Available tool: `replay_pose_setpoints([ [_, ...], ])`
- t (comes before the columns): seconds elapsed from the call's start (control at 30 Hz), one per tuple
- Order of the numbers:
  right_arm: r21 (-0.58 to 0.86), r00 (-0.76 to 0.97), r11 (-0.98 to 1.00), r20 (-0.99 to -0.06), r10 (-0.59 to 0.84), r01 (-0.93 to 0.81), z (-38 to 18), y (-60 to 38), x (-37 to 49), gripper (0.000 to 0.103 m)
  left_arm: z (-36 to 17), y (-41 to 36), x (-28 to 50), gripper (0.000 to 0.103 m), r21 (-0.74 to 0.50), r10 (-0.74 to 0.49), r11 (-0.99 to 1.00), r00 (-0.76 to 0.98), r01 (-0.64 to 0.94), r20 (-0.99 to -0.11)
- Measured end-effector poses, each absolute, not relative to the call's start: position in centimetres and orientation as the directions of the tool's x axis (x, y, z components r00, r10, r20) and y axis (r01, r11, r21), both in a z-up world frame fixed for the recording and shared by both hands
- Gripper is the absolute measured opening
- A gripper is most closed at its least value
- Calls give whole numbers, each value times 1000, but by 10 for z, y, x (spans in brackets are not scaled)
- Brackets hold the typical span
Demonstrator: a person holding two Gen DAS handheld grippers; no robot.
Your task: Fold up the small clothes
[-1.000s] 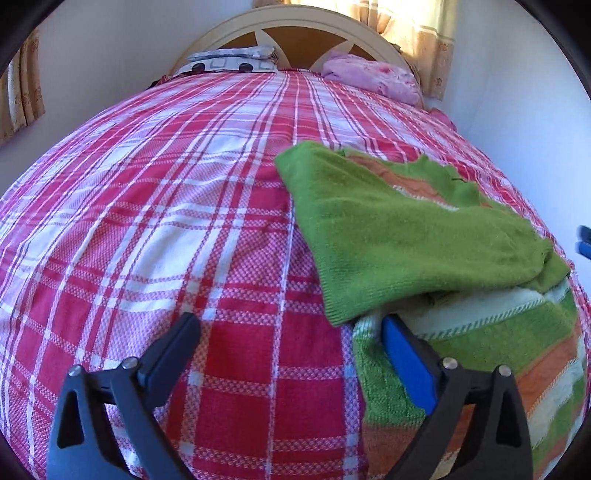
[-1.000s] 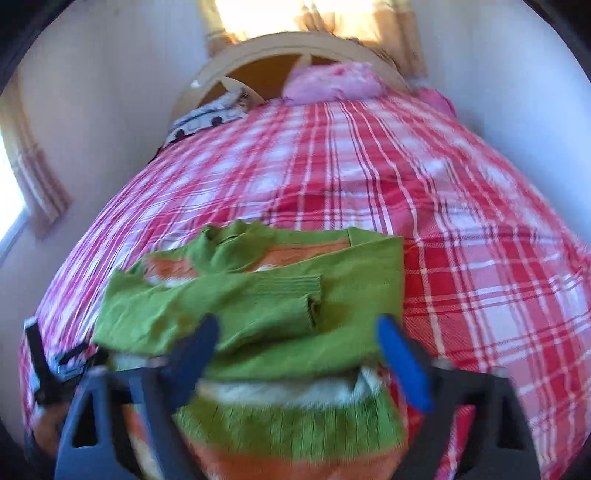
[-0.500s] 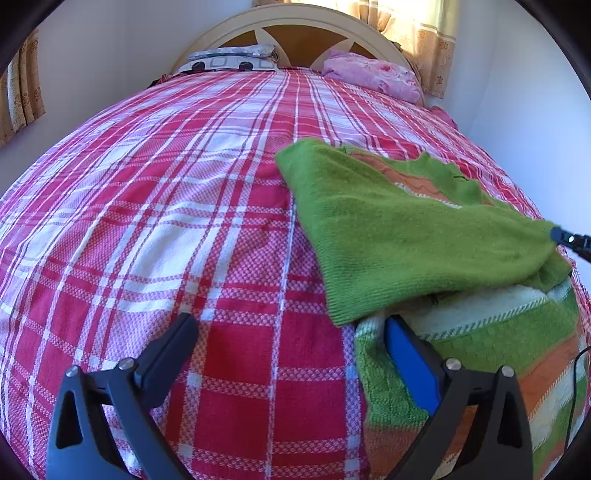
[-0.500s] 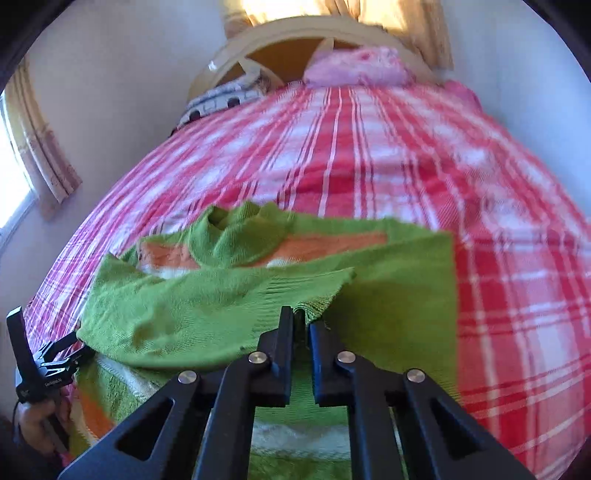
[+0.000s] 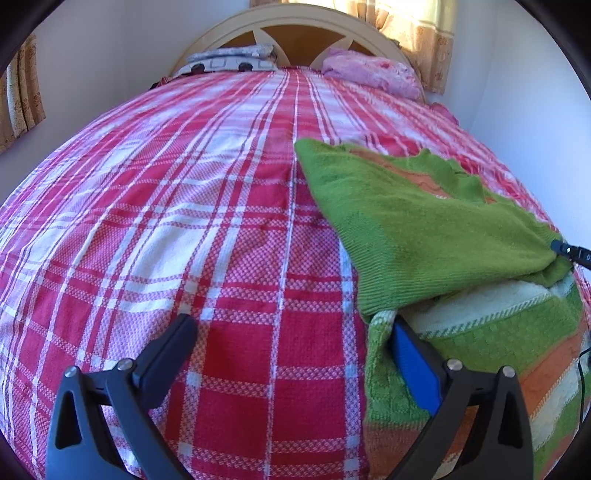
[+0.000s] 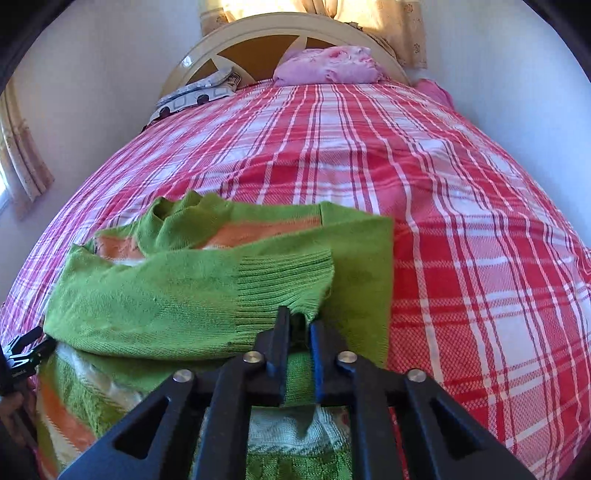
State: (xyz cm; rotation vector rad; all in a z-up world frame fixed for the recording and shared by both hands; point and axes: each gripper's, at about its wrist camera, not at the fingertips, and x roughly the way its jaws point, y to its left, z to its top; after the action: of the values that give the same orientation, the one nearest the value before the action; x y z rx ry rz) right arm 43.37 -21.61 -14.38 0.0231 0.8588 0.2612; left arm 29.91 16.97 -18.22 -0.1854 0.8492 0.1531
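A small green sweater with orange and white stripes [image 5: 413, 229] lies on the red plaid bed, partly folded, at the right of the left wrist view. In the right wrist view the sweater [image 6: 155, 302] fills the lower left, with one green sleeve laid across it. My right gripper [image 6: 297, 328] is shut on the ribbed cuff of that sleeve [image 6: 284, 280] and holds it over the body. My left gripper [image 5: 291, 343] is open and empty, low over the bedspread, its right finger [image 5: 413, 365] beside the sweater's striped hem.
The red and white plaid bedspread [image 5: 184, 206] covers the whole bed. A pink pillow [image 6: 328, 66] and a patterned pillow [image 5: 229, 62] lie at the cream headboard [image 6: 258, 33]. Walls stand close on both sides. Curtains hang behind.
My right gripper went from open to shut, closing on the sleeve cuff, and has carried it across the sweater's body. My left gripper has stayed open in nearly the same spot.
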Motion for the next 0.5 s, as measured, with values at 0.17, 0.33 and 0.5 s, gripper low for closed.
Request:
replay_pose_setpoints([
  [0.17, 56, 678, 976, -711, 188, -212, -124, -221, 420, 65, -171, 183, 280, 103, -213, -1, 951, 686, -224, -728],
  [0.33, 57, 686, 951, -680, 260, -305, -111, -195, 413, 67, -141, 187, 267, 103, -215, 34, 945, 729, -246, -683],
  [0.5, 35, 638, 897, -691, 341, -442, -118, -143, 415, 68, -114, 167, 287, 103, -133, 69, 971, 764, -200, -642],
])
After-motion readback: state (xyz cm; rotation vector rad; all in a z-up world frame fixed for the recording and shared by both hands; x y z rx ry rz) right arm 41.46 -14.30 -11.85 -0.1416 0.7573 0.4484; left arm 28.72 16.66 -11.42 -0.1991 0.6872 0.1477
